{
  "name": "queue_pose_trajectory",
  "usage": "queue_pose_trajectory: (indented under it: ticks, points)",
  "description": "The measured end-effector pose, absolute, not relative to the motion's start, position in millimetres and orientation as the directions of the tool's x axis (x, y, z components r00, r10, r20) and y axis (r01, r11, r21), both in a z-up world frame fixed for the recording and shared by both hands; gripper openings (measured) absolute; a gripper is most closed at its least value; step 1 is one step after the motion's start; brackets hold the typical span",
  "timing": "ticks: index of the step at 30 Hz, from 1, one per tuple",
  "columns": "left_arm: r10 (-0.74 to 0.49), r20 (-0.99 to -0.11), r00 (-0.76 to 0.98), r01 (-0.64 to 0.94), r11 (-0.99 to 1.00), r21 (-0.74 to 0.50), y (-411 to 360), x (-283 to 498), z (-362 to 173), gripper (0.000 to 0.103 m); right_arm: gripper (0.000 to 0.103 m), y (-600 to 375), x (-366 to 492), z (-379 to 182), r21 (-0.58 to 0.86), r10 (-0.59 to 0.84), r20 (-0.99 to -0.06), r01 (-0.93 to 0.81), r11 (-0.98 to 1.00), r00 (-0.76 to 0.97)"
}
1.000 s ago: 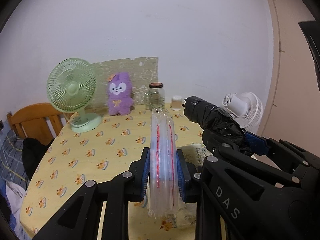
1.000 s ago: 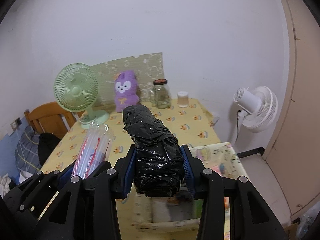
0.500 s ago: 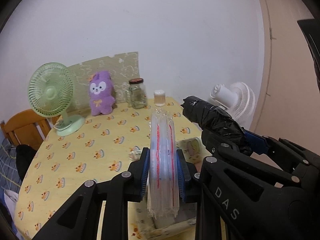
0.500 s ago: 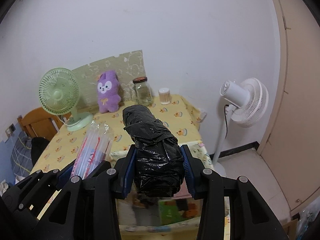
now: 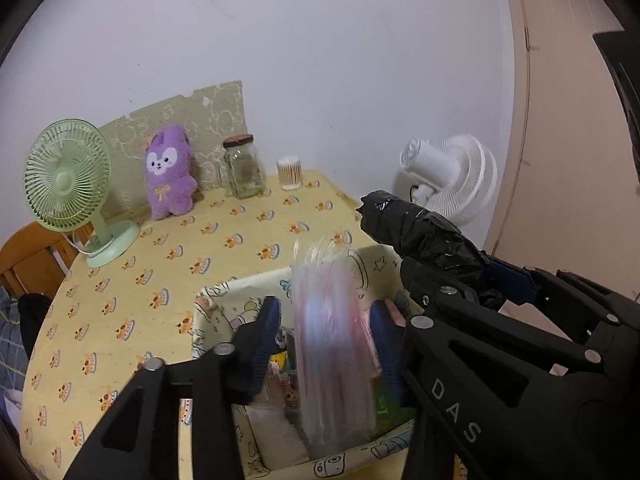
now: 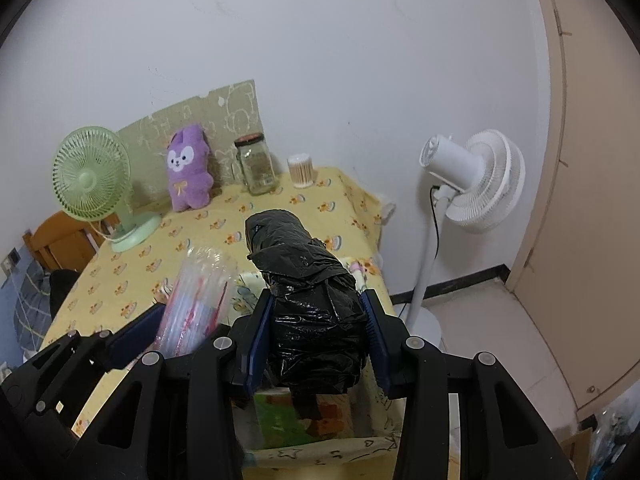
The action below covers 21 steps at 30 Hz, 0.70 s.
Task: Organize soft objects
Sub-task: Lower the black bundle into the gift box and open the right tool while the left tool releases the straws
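Observation:
My left gripper (image 5: pixel 326 324) is open above a fabric storage box (image 5: pixel 224 300) at the table's near right corner. A clear plastic bag bundle with red print (image 5: pixel 332 344) is blurred between its spread fingers, free of the pads, over the box. It also shows in the right wrist view (image 6: pixel 196 304). My right gripper (image 6: pixel 316 332) is shut on a black plastic bag roll (image 6: pixel 308 304), held over the same box (image 6: pixel 320 444). The roll also shows in the left wrist view (image 5: pixel 420 236).
A yellow patterned tablecloth (image 5: pixel 160 264) covers the table. At the back stand a green desk fan (image 5: pixel 68 184), a purple plush (image 5: pixel 168 176), a glass jar (image 5: pixel 244 168) and a cotton swab tub (image 5: pixel 290 172). A white floor fan (image 6: pixel 472 184) stands right of the table. A wooden chair (image 5: pixel 28 260) is at left.
My left gripper has opened and the clear bag bundle is loose and blurred, dropping toward the box. Both grippers moved right and tilted down over the box. The right gripper still holds the black roll.

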<state>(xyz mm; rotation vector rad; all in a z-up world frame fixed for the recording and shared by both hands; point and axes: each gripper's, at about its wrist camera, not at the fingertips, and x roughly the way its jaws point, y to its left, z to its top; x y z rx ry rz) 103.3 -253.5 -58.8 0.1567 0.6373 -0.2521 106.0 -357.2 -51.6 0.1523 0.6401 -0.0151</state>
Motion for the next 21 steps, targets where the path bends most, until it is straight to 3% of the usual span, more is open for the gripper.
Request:
queue_pose_trajectory:
  ticks: [9,16,21]
  points:
    - [-0.161,-0.65,0.742,0.284,0.955,0.087,-255,113,-72,0.073,0.046,-358,116,-71,0.168,0.068,-0.63,0.051,0.984,0.774]
    - [-0.11,-0.708,0.698,0.275,0.954,0.123,-253,118,-84,0.075,0.048,-353,129,-89,0.197,0.121,-0.709,0.031,0.98,0.695]
    - [-0.121,-0.7,0.703,0.27,0.957,0.106,-246,117,-83,0.075,0.058,-351,122,-89,0.2,0.091,-0.686,0.067,0.977,0.722]
